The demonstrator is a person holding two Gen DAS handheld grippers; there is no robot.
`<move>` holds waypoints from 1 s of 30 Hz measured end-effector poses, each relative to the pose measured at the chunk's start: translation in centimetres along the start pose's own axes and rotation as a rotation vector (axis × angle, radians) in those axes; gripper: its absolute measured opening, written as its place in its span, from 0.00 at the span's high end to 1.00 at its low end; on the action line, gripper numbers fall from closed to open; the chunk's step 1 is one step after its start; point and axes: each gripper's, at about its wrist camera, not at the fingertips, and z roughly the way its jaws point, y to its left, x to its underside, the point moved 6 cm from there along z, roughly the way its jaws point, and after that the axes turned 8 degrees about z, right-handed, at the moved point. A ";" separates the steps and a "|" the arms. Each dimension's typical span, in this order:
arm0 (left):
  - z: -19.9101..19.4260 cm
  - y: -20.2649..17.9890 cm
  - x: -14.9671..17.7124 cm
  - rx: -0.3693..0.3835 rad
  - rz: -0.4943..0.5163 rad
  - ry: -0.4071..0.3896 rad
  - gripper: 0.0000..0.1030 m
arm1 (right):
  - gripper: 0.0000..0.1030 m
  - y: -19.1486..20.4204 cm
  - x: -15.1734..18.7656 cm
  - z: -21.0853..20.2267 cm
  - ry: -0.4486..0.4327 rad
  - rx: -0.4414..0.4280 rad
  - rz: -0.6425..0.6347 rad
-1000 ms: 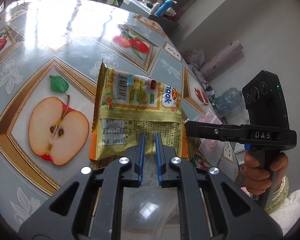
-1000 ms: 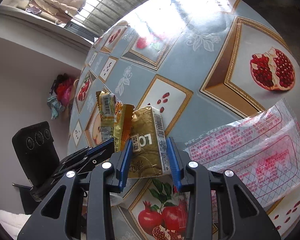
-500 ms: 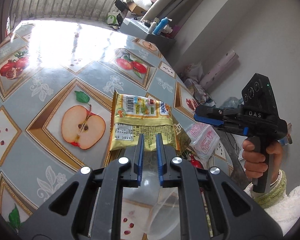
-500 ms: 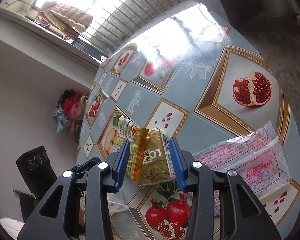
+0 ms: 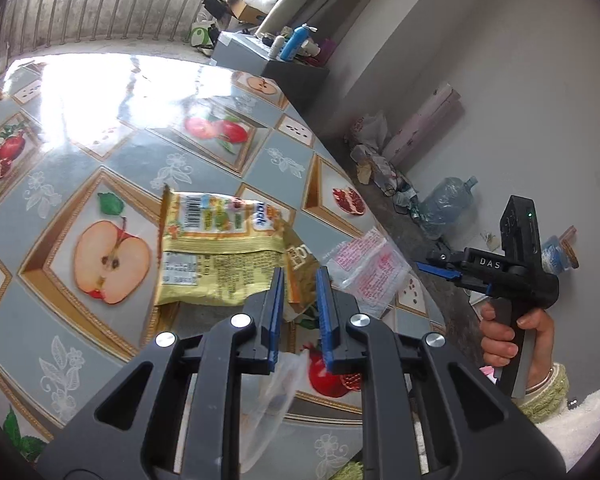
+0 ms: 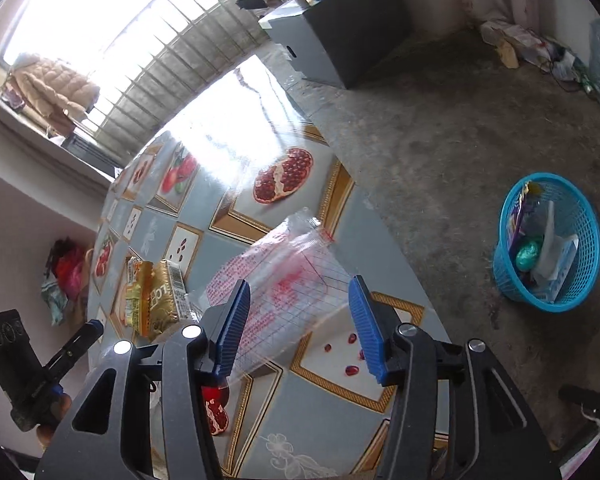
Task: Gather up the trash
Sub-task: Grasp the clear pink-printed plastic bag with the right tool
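At the bottom of the left wrist view, the left gripper (image 5: 298, 300) is pointing down at the table (image 5: 228, 152). Its blue jaws are sitting close together and are opening a little. The corner of a gold wrapper (image 5: 300, 264) is showing in the gap between them, but I cannot tell if the pads are pressing on it. Just to the left of that, in the middle of the frame, a yellow snack bag (image 5: 216, 248) is lying flat on the table beside a picture of a cut apple. To the right of the jaws, a clear plastic bag with red print (image 5: 364, 264) is lying near the table edge. Farther right, a hand (image 5: 512, 332) is holding the right gripper (image 5: 436, 270) out over the floor.

At the bottom of the right wrist view, the right gripper's jaws are standing wide apart and are opening more. The clear bag is showing between them on the table, but the pads are not touching it. Far off on the right of that frame, a blue basket (image 6: 580, 216) is sitting on the floor with trash inside.
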 end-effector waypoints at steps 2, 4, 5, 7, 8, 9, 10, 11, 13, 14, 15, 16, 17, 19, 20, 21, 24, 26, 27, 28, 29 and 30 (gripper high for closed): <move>1.1 -1.5 -0.3 0.035 0.010 0.013 0.86 | 0.51 -0.9 0.1 -0.3 0.008 -0.005 0.026; 2.1 -3.3 -0.6 0.062 0.035 0.028 0.86 | 0.51 -1.5 0.0 -0.6 0.000 0.000 0.034; 2.8 -4.3 -0.6 0.072 0.052 0.039 0.86 | 0.51 -1.8 -0.1 -0.8 -0.006 -0.001 0.040; 4.4 -6.0 -0.5 0.085 0.077 0.067 0.86 | 0.51 -2.3 -0.2 -0.8 -0.006 -0.016 0.055; 5.3 -6.7 -0.3 0.089 0.089 0.083 0.86 | 0.51 -2.7 -0.3 -0.6 0.000 -0.026 0.071; 6.2 -7.2 -0.1 0.086 0.101 0.098 0.86 | 0.51 -2.8 -0.2 -0.3 0.008 -0.040 0.083; 7.3 -7.7 0.2 0.068 0.117 0.117 0.88 | 0.51 -3.0 -0.1 -0.2 0.016 -0.058 0.096; 8.2 -8.0 0.2 0.053 0.131 0.132 0.89 | 0.51 -3.2 -0.1 0.0 0.022 -0.074 0.111; 9.7 -8.2 0.7 0.030 0.147 0.163 0.90 | 0.52 -3.5 -0.1 0.5 0.036 -0.097 0.136; 10.3 -8.2 1.0 0.023 0.147 0.180 0.90 | 0.53 -3.6 0.0 0.7 0.044 -0.109 0.149; 10.9 -8.2 1.3 0.019 0.149 0.194 0.90 | 0.54 -3.7 -0.1 0.8 0.036 -0.120 0.155; 11.3 -8.2 1.6 0.008 0.153 0.207 0.91 | 0.54 -3.8 -0.2 0.8 0.037 -0.126 0.157; 11.7 -8.1 1.9 -0.005 0.159 0.221 0.92 | 0.55 -3.9 -0.2 0.9 0.038 -0.135 0.163; 12.4 -8.0 2.4 -0.019 0.161 0.248 0.94 | 0.55 -3.7 -0.2 1.0 0.043 -0.164 0.173; 12.4 -7.8 2.5 -0.027 0.165 0.245 0.96 | 0.56 -3.7 -0.2 1.0 0.046 -0.174 0.172; 12.4 -7.8 2.6 -0.034 0.179 0.244 0.97 | 0.57 -3.6 -0.2 1.1 0.049 -0.185 0.171; 12.4 -7.9 2.6 -0.044 0.190 0.244 0.97 | 0.60 -3.0 0.3 1.6 0.082 -0.230 0.178; 12.3 -8.0 2.7 -0.045 0.191 0.244 0.97 | 0.61 -2.6 0.7 2.0 0.096 -0.259 0.181; 12.4 -8.0 2.7 -0.044 0.190 0.244 0.97 | 0.64 -2.4 0.8 2.1 0.103 -0.269 0.181; 12.4 -8.0 2.7 -0.041 0.189 0.246 0.98 | 0.67 -2.3 1.0 2.4 0.113 -0.280 0.183; 12.3 -8.1 2.7 -0.038 0.189 0.248 0.98 | 0.68 -2.1 1.2 2.6 0.120 -0.290 0.183; 12.3 -8.1 2.8 -0.037 0.189 0.248 0.98 | 0.72 -1.8 1.4 2.9 0.127 -0.292 0.179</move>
